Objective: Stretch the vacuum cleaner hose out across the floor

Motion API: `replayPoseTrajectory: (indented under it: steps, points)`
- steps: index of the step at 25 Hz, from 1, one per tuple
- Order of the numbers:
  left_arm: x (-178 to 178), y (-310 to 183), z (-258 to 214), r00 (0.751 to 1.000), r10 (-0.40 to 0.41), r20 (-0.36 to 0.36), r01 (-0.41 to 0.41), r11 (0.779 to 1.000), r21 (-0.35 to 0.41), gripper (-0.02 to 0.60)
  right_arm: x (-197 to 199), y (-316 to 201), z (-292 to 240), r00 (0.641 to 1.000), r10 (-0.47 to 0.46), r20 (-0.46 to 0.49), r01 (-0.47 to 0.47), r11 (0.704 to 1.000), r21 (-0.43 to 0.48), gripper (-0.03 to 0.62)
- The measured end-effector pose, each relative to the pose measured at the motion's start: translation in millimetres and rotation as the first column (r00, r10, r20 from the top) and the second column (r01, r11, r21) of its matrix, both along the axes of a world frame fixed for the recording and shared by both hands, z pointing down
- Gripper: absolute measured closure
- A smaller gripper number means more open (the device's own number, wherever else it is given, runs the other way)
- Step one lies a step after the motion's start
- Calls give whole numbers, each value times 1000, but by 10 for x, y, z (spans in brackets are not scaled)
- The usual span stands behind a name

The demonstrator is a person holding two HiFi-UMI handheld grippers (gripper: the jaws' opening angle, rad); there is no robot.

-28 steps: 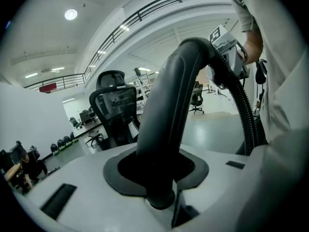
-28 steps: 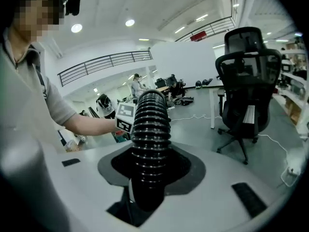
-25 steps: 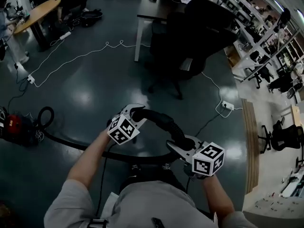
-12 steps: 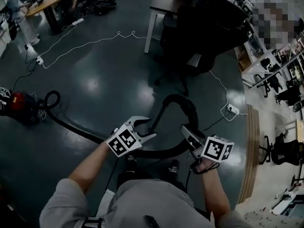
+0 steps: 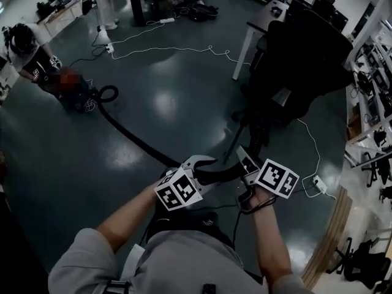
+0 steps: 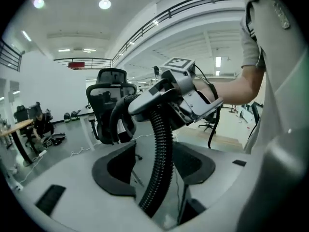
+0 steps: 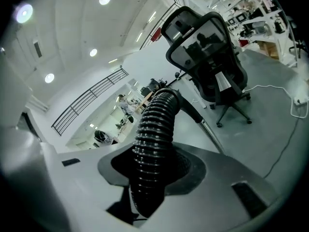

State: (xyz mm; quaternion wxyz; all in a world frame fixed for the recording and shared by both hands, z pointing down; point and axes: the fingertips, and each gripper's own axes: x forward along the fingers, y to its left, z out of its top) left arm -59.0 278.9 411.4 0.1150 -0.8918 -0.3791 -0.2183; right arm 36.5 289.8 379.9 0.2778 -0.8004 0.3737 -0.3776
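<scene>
Dark glossy floor [image 5: 55, 164], hose [image 5: 131, 136] running far-left to the vacuum cleaner [image 5: 72, 94]; right gripper [image 5: 245, 161] clamps it, left gripper [image 5: 207, 169] open around it. Mid-stretch: likely regrip, pull on.

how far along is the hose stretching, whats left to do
Done: the hose runs fairly straight over the floor from the vacuum cleaner to the grippers. In hand: the right gripper is shut on the hose; the left gripper is open, hose loose between its jaws. Left: the curved end held between them is not yet laid down.
</scene>
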Motion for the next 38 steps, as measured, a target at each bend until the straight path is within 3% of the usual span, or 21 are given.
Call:
replayPoseTrajectory:
  steps: [4,8,11,14,20,24,29,31,34,36,38]
  points:
    - [-49,334,90,996,-88,-34,92,984,151,347,-119,-94,-72,998,-55,37,55,998,15,450]
    - [-29,308,158,974,-222,-42,226,957,182,348,-378,-266,-159,992,-120,48,120,993,3,450]
    - [-214,130,66,959,-267,-97,283,929,239,421,-650,-393,-246,988,-140,60,140,990,2,448]
    - [-488,-75,-19,947,-300,-120,320,919,231,426,-923,-557,-245,980,-175,90,174,985,21,437]
    - [-1084,-369,171,945,-288,-157,324,895,306,428,-1549,-712,123,936,-232,264,213,972,99,406]
    - [-1233,-331,320,956,-232,-178,285,873,395,428,-1775,-524,406,878,-260,403,210,964,164,373]
    - [-1315,-286,327,959,-206,-193,275,839,470,428,-1921,-346,460,845,-277,458,194,956,221,360]
    - [-1328,-353,364,953,-238,-187,301,813,498,426,-1967,-195,483,844,-286,454,198,952,232,349]
    - [-1377,-518,458,956,-244,-162,293,785,547,426,-1939,141,457,878,-292,379,245,955,167,350]
    - [-1394,-528,499,962,-236,-139,273,779,565,426,-1857,313,418,902,-343,263,335,939,75,350]
    - [-1377,-532,530,964,-237,-119,262,783,564,426,-1739,356,443,896,-432,100,441,893,-88,350]
